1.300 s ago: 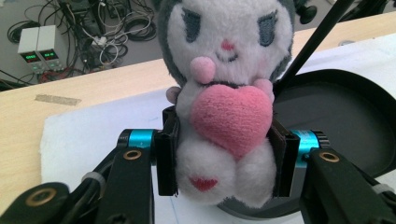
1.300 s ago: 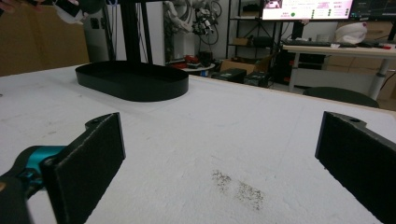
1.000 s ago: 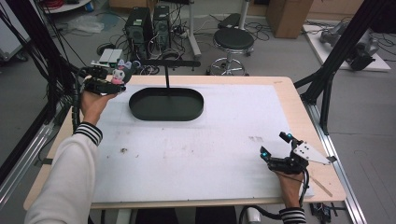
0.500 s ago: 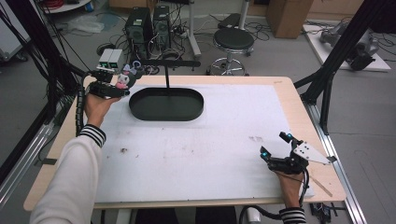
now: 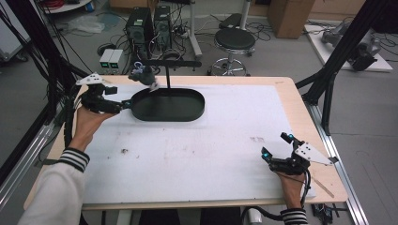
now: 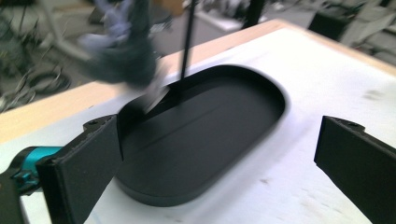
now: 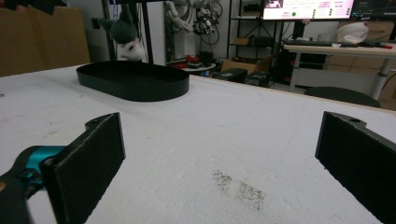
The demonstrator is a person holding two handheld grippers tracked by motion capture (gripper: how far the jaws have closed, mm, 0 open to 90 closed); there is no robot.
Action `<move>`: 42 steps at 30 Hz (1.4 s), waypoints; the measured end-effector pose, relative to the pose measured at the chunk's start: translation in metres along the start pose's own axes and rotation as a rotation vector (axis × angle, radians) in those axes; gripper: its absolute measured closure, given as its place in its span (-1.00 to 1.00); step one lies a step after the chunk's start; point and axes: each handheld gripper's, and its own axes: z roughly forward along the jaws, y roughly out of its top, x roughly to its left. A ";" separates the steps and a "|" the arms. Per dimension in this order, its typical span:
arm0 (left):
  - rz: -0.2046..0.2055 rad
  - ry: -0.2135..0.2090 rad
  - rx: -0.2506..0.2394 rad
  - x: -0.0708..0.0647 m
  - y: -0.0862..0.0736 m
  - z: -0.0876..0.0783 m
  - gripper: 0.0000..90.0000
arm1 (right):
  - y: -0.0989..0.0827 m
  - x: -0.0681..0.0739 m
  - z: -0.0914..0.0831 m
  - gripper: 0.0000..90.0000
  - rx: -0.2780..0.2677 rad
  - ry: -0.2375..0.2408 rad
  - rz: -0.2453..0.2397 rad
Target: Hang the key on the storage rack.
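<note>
High view: grey toy (image 5: 143,75) hangs just beyond open left tongs (image 5: 123,107).

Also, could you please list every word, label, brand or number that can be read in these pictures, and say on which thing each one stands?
No text can be read in any of the pictures.
Monitor behind the table in the right gripper view: coloured bars and lines of text, too small and blurred to read.
Two pale boxes on the floor in the high view: no legible label.
Black oval tray, left gripper, right gripper: no markings visible.
</note>
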 end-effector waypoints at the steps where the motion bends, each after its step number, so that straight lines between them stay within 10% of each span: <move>1: 0.020 -0.002 -0.020 -0.006 -0.004 -0.005 -0.96 | 0.000 0.000 0.000 -0.99 0.000 0.000 0.001; 9: 0.071 -0.015 -0.183 -0.045 -0.061 -0.038 -0.96 | 0.000 0.000 0.000 -0.99 -0.003 -0.004 -0.004; 20: 0.029 0.028 -0.302 -0.059 -0.116 -0.058 -0.96 | 0.000 0.000 0.000 -0.99 -0.003 -0.007 -0.006; 42: 0.062 0.080 -0.367 -0.070 -0.159 -0.064 -0.95 | 0.000 0.000 0.000 -0.99 -0.003 -0.007 -0.005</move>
